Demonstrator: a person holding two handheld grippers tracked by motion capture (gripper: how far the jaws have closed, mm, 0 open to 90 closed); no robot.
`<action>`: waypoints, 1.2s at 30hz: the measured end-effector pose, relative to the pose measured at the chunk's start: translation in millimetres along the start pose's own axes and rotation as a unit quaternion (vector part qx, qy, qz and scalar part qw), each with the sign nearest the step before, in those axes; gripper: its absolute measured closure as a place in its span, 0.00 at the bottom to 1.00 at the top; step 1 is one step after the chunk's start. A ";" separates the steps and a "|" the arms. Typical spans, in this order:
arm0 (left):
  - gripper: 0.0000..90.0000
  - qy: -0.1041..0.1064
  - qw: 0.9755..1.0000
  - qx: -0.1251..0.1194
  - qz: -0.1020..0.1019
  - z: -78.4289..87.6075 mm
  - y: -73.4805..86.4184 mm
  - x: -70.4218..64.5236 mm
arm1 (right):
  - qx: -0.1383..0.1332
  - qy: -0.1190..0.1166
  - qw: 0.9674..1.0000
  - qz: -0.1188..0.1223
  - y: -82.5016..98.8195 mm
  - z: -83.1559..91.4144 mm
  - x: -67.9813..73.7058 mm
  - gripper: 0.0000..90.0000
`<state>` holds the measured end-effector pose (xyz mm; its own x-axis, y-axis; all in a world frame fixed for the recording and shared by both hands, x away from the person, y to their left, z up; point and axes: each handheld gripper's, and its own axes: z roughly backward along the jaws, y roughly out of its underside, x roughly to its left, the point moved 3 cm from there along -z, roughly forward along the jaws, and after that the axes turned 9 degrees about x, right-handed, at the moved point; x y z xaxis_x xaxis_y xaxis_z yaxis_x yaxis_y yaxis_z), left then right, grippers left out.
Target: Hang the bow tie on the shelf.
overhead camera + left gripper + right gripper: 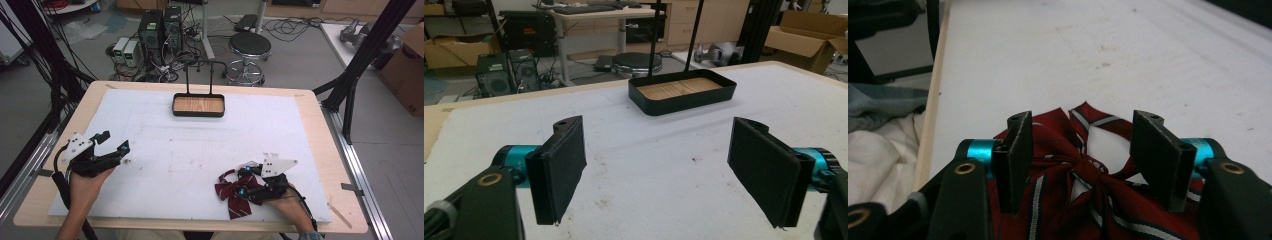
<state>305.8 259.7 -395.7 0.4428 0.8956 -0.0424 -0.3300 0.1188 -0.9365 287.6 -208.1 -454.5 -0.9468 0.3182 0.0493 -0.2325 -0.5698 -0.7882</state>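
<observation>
Near edge, right side: right gripper (246,181) low over a dark red bow tie (231,192) with white-and-navy stripes, lying on the white mat (200,150) close to the person's edge of the table (320,110). In the right gripper view the fingers (1017,150) stand apart, one each side of the bow's knot (1091,169); whether they touch the cloth I cannot tell. Nothing clamped yet.

Near edge, left side: left gripper (114,141) held above bare mat, well apart from the bow tie. Its fingers (564,165) are spread wide with nothing between them.

Middle: open mat, a few faint stains.

Far: black tray (198,105) with a wooden floor and a tall wire handle, at the far edge of the mat, nothing visible in it.

Step in hand, as I judge it: grasping the bow tie, likely to carry it to the tray. To do it well, lower until the finger ends reach the mat, keep the knot centred, then close on the knot rather than a loose wing, so the cloth lifts as one piece and does not slide out. Lift straight up before travelling.

Hard to read: the lower part of the bow is cut off by the gripper body in the right gripper view; in the high view the gripper covers part of it. The neck strap loop shows only partly
</observation>
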 end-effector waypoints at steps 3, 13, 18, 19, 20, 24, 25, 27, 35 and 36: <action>0.26 0.001 1.000 0.001 -0.001 -0.1 0.0 -0.2 | 0.013 0.000 1.000 0.000 1.0 -4.3 0.1 0.51; 0.26 0.003 1.000 0.001 -0.002 -0.8 0.2 -1.3 | 0.052 0.001 0.999 0.010 3.1 -14.0 0.0 0.59; 0.26 0.003 1.000 0.001 -0.002 -0.8 0.2 -1.5 | 0.059 -0.002 0.998 0.008 2.8 -15.7 0.0 0.61; 0.26 0.002 1.000 0.002 -0.003 -0.7 0.2 -1.5 | 0.061 0.001 0.998 0.009 2.8 -16.4 -0.6 0.61; 0.26 0.002 1.000 0.003 -0.003 -0.7 0.3 -1.6 | 0.063 0.001 0.998 0.006 2.8 -16.8 -0.4 0.62; 0.26 0.002 1.000 0.002 -0.003 -0.2 0.1 -1.9 | 0.077 0.006 0.997 0.004 2.6 -19.4 -1.6 0.64; 0.26 0.003 1.000 0.001 -0.002 -0.2 0.0 -2.1 | 0.079 0.008 0.997 0.001 2.6 -19.8 -1.5 0.65; 0.26 0.003 1.000 0.002 -0.004 -0.3 0.0 -2.2 | 0.084 0.008 0.996 -0.003 2.5 -20.9 -2.0 0.66; 0.26 0.004 1.000 0.002 -0.003 -0.7 0.3 -3.2 | 0.093 0.025 0.995 -0.002 2.4 -21.9 -2.9 0.78; 0.26 0.004 1.000 0.002 -0.002 -0.6 0.3 -3.1 | 0.092 0.028 0.995 -0.004 2.5 -21.6 -2.4 0.79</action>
<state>304.8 256.7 -396.1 0.4504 0.8919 -0.0404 -0.3309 0.1247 -0.9354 294.1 -193.9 -469.9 -0.9324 0.3612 0.0164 -0.2809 -0.6950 -0.6619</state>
